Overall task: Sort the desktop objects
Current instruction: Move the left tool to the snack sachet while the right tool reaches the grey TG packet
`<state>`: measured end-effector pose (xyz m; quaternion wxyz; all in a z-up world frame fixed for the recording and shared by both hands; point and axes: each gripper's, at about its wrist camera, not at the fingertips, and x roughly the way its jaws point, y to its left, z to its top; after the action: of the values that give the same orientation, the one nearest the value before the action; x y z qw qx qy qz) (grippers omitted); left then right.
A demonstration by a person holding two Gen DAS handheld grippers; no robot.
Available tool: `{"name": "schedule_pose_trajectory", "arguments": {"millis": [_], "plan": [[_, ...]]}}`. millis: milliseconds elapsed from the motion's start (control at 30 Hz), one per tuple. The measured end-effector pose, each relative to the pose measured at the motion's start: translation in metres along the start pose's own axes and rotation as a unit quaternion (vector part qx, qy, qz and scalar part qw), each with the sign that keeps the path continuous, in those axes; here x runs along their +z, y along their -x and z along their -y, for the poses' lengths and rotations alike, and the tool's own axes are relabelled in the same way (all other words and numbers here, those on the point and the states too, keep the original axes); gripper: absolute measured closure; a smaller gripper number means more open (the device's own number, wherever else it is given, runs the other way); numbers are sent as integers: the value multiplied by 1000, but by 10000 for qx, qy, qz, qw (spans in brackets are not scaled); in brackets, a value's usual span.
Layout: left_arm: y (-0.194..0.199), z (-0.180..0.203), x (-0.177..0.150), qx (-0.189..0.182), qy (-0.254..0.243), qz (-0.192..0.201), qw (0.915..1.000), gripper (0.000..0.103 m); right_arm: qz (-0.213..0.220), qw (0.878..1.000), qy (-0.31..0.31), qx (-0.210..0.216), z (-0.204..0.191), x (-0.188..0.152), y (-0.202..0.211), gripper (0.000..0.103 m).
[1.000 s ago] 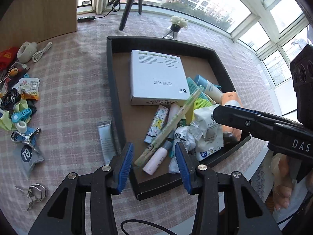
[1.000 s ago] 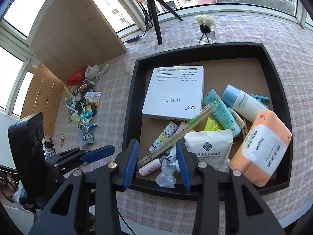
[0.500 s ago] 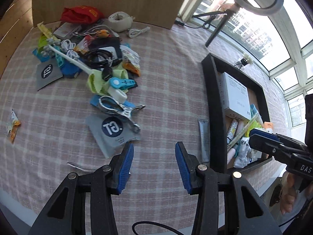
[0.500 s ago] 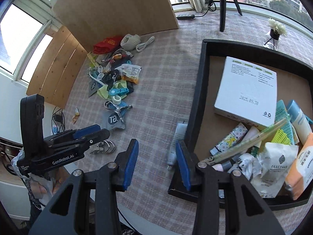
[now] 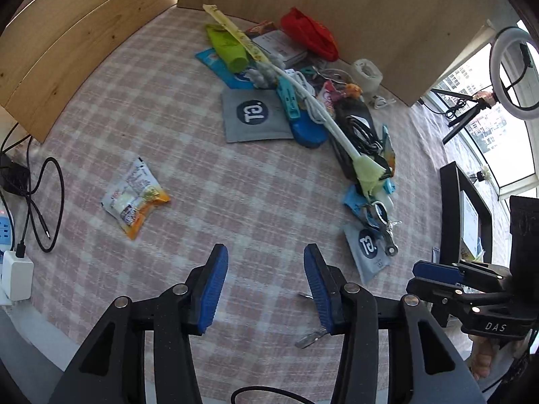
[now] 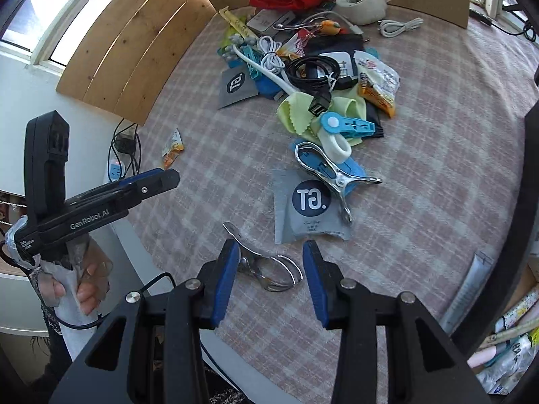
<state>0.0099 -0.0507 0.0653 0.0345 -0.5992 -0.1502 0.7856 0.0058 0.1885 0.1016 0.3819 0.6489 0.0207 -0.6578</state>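
A pile of small desktop objects (image 5: 303, 101) lies on the checked tablecloth: cables, pegs, cloths, a red bag. My left gripper (image 5: 266, 286) hovers over bare cloth in front of it. Its jaws are opening and hold nothing. An orange snack packet (image 5: 134, 198) lies alone to its left. My right gripper (image 6: 269, 282) stands open above a small wire metal clip (image 6: 266, 269), which lies on the cloth between the fingers without touching the pads. Just beyond are a grey GT pouch (image 6: 308, 205) and a large chrome clip (image 6: 331, 171).
The black tray (image 6: 525, 202) with sorted items sits at the right edge, a grey tube (image 6: 468, 289) beside it. Wooden boards (image 5: 84, 33) wall the far left corner. A power strip and cables (image 5: 20, 202) hang off the table's left edge.
Both grippers swung left, from over the black tray to over the tablecloth beside the pile. The left jaws stand slightly wider. The small metal clip now lies under the right gripper.
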Motion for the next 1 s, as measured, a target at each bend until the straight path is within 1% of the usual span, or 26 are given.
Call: {"name": "schedule_pose_trajectory", "arguments": {"millis": [67, 133, 167, 200, 267, 300, 433, 567, 700, 733, 800, 833, 867, 900, 933, 1000], "plan": [[0, -17, 7, 78, 88, -6, 9999, 54, -102, 9999, -28, -134, -3, 9, -16, 64], [-2, -33, 13, 116, 187, -19, 9998, 51, -210, 9995, -73, -215, -3, 17, -30, 60], [-3, -40, 16, 114, 246, -39, 9996, 50, -261, 9993, -105, -253, -3, 21, -37, 56], [-5, -48, 19, 98, 298, -64, 9995, 49, -298, 9990, -127, -315, -2, 24, -42, 55], [-8, -61, 26, 122, 381, -90, 9992, 47, -343, 9978, -167, -549, 0, 28, -51, 55], [-10, -67, 30, 149, 422, -99, 9989, 47, -345, 9971, -171, -658, 0, 30, -53, 55], [-22, -88, 42, 182, 592, -186, 9979, 45, -453, 9950, -256, -858, 5, 34, -61, 54], [-32, -98, 50, 381, 515, -261, 9976, 45, -499, 9919, -364, -1106, 14, 35, -64, 51], [-40, -110, 53, 472, 566, -357, 9966, 44, -474, 9907, -611, -1123, 26, 38, -63, 50], [-41, -113, 53, 436, 607, -392, 9964, 43, -476, 9903, -631, -1139, 28, 39, -63, 49], [-44, -116, 52, 271, 667, -477, 9963, 41, -520, 9905, -630, -1104, 28, 39, -64, 44], [-46, -115, 51, 226, 667, -498, 9963, 39, -534, 9911, -608, -1059, 27, 39, -65, 44], [-48, -115, 51, 201, 666, -519, 9962, 39, -556, 9916, -586, -1011, 26, 40, -66, 41], [-50, -114, 51, 180, 676, -528, 9962, 36, -568, 9918, -561, -997, 24, 40, -68, 36], [-51, -112, 50, 164, 689, -518, 9961, 32, -588, 9920, -541, -980, 23, 41, -69, 34], [-52, -106, 50, 22, 674, -526, 9963, 32, -640, 9914, -445, -1050, 18, 42, -72, 32]]}}
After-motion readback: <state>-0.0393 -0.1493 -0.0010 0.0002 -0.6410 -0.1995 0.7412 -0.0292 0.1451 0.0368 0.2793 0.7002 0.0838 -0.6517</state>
